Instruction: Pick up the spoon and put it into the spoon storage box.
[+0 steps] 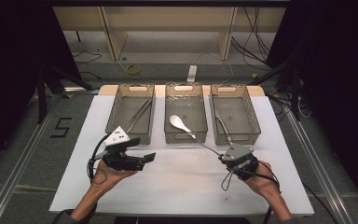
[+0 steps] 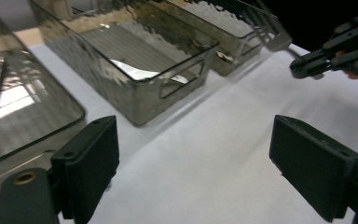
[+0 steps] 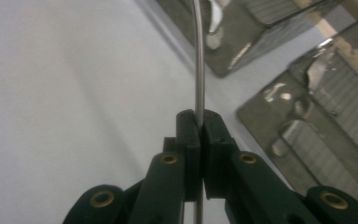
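Nearest, low in the high view, the left gripper (image 1: 150,157) sits at lower left over the white table (image 1: 182,186) with its jaws spread wide and nothing between them, while the right gripper (image 1: 223,158) at lower right is clamped on a thin metal handle (image 3: 199,70). Farther up the frame, that handle runs to a white spoon (image 1: 178,123) over the middle bin (image 1: 185,113), flanked by the left bin (image 1: 130,112) and right bin (image 1: 234,112).

White spoon (image 1: 181,125) across middle tray (image 1: 185,93)
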The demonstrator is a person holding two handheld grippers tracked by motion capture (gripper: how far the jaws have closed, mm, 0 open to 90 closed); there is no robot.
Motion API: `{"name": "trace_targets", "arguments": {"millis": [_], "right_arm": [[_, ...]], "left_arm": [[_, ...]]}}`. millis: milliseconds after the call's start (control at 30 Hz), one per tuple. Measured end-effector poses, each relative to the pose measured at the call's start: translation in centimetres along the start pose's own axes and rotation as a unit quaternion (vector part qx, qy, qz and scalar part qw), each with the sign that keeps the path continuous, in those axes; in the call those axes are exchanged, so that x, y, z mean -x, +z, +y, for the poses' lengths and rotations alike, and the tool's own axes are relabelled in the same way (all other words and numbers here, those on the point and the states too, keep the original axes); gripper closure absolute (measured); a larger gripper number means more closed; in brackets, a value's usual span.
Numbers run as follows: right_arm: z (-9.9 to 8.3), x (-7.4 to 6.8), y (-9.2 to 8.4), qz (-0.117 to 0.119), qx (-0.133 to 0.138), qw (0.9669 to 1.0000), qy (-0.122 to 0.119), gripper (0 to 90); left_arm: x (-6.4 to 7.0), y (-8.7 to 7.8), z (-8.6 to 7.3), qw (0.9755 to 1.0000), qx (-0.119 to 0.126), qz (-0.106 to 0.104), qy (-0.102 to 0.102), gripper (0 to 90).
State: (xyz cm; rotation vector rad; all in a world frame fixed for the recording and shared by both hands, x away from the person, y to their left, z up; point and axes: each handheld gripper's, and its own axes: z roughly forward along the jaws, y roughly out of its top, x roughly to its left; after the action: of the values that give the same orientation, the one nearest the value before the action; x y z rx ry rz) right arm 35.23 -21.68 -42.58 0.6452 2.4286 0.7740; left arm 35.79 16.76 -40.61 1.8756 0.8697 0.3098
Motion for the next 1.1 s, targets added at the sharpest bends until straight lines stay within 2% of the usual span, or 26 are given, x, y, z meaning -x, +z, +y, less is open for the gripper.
{"name": "trace_targets", "arguments": {"millis": [67, 267, 400, 700, 900, 1100], "right_arm": [[0.0, 0.6, -0.2, -0.003, 0.006, 0.9999, 0.009, 87.6], [0.3, 2.2, -0.4, -0.010, 0.013, 0.9989, 0.044, 87.5], [0.8, 3.4, -0.1, -0.009, 0.017, 0.9978, 0.063, 87.5], [2.3, 6.2, 0.5, -0.013, 0.024, 0.9949, 0.098, 87.5], [2.8, 7.4, 0.6, -0.015, 0.023, 0.9932, 0.113, 87.5], [3.3, 8.8, 0.7, -0.016, 0.027, 0.9885, 0.148, 87.5]], "left_arm": [[-0.1, -0.2, -0.3, 1.0000, 0.005, 0.004, -0.004, 15.3], [-0.1, -0.4, -0.7, 1.0000, -0.001, 0.008, -0.003, 15.1], [-0.3, -0.5, -0.9, 0.9998, -0.008, 0.018, -0.005, 14.6], [-0.6, -1.2, -1.2, 0.9997, 0.004, 0.023, -0.013, 13.0], [-0.6, -1.3, -1.2, 0.9997, 0.002, 0.021, -0.012, 13.0], [-0.7, -1.3, -1.3, 0.9996, 0.003, 0.026, -0.012, 13.0]]}}
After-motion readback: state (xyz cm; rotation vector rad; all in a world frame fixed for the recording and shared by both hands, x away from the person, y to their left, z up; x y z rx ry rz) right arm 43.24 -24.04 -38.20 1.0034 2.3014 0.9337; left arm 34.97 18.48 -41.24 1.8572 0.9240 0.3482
